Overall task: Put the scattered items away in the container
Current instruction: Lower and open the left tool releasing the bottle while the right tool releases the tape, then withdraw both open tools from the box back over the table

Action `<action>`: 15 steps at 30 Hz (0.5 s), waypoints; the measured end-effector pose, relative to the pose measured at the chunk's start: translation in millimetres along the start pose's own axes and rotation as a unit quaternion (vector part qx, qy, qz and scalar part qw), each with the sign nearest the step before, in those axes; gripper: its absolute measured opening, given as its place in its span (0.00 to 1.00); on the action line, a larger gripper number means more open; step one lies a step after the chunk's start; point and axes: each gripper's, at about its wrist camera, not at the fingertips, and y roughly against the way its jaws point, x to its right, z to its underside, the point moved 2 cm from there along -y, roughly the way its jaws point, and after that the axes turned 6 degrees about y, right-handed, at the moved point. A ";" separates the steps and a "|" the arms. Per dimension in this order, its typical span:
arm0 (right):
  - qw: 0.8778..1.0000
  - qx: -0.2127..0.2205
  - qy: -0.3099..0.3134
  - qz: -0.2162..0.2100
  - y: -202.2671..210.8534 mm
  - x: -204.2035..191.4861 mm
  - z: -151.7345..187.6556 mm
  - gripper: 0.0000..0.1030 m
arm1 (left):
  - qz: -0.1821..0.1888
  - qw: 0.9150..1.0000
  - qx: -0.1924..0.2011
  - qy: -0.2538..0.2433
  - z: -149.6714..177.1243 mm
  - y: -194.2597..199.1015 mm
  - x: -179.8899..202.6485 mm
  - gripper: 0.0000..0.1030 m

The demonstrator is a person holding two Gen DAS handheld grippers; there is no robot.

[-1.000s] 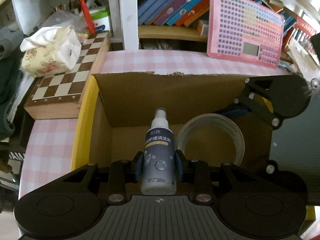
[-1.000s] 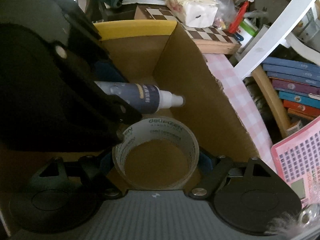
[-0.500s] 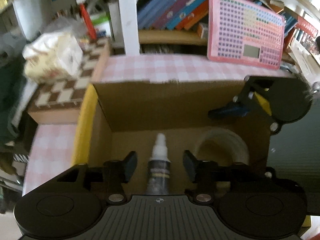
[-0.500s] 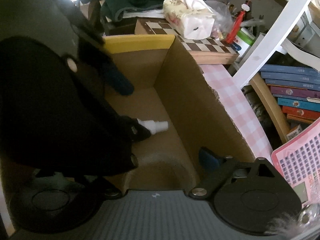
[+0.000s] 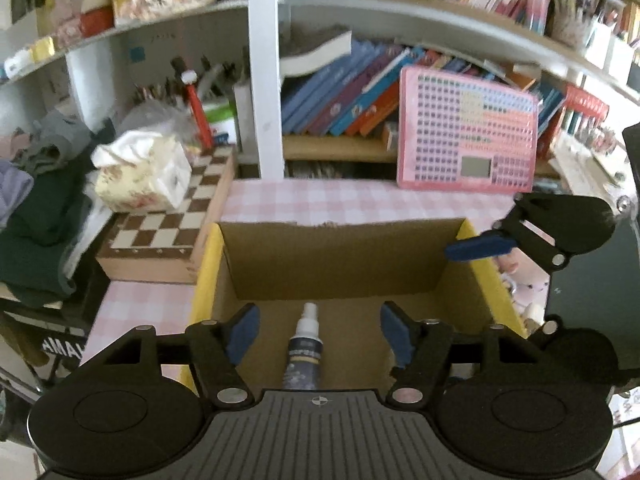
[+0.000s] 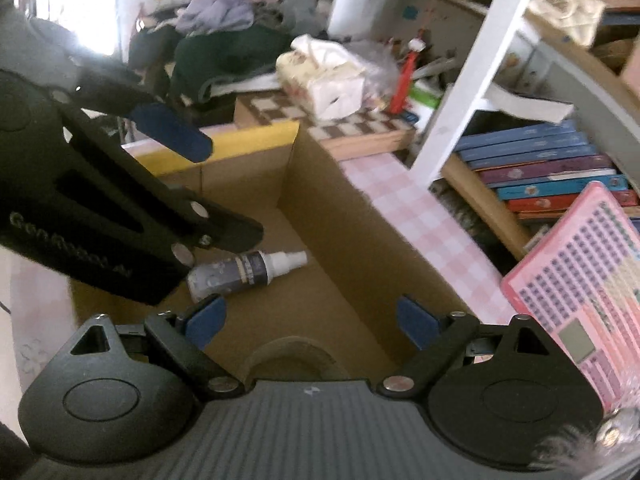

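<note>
A tissue pack [image 5: 140, 172] is sitting on a chessboard [image 5: 168, 228], a pink keypad toy [image 5: 466, 136] is leaning against slanting books [image 5: 340, 100], and dark clothes [image 6: 224, 56] are lying heaped behind.

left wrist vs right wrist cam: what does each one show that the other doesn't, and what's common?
Left wrist only: the cardboard box's right wall with its yellow flap, and the right claw seen from outside.
Right wrist only: the tape roll's top edge on the box floor, a bright window, and the left claw's side.
Both: the spray bottle lying flat in the box, untouched, each view's own claw open above it, the chessboard, tissue pack and pink keypad toy.
</note>
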 end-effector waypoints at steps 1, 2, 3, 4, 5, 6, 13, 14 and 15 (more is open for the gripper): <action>1.000 0.008 -0.001 0.007 8.4 -1.0 0.4 0.91 | 0.002 1.000 0.010 0.001 1.2 8.0 -0.4 0.70; 1.000 0.014 -0.003 0.014 15.9 -1.4 1.0 0.91 | 0.006 1.000 0.020 0.002 2.5 16.2 -0.4 0.70; 0.999 0.023 -0.009 0.022 25.5 -1.3 1.7 0.91 | 0.010 1.000 0.028 0.003 3.8 24.1 -0.7 0.70; 0.999 0.032 -0.018 0.028 34.2 -0.3 2.5 0.91 | 0.014 0.999 0.035 0.005 5.4 32.3 -0.9 0.70; 0.998 0.043 -0.032 0.036 45.0 0.2 3.6 0.91 | 0.018 0.999 0.042 0.006 7.1 40.9 -0.9 0.70; 0.997 0.054 -0.045 0.042 55.5 -0.1 5.0 0.91 | 0.021 0.999 0.048 0.006 8.9 49.4 -0.7 0.70; 0.980 0.119 -0.140 0.074 126.7 -12.6 28.8 0.91 | 0.031 0.995 0.094 -0.012 32.3 106.7 5.4 0.79; 0.978 0.120 -0.151 0.077 132.4 -16.9 33.2 0.91 | 0.032 0.995 0.098 -0.013 38.3 114.0 6.1 0.79; 0.976 0.120 -0.160 0.084 138.0 -22.9 38.5 0.91 | 0.033 0.994 0.099 -0.013 44.6 120.4 6.5 0.79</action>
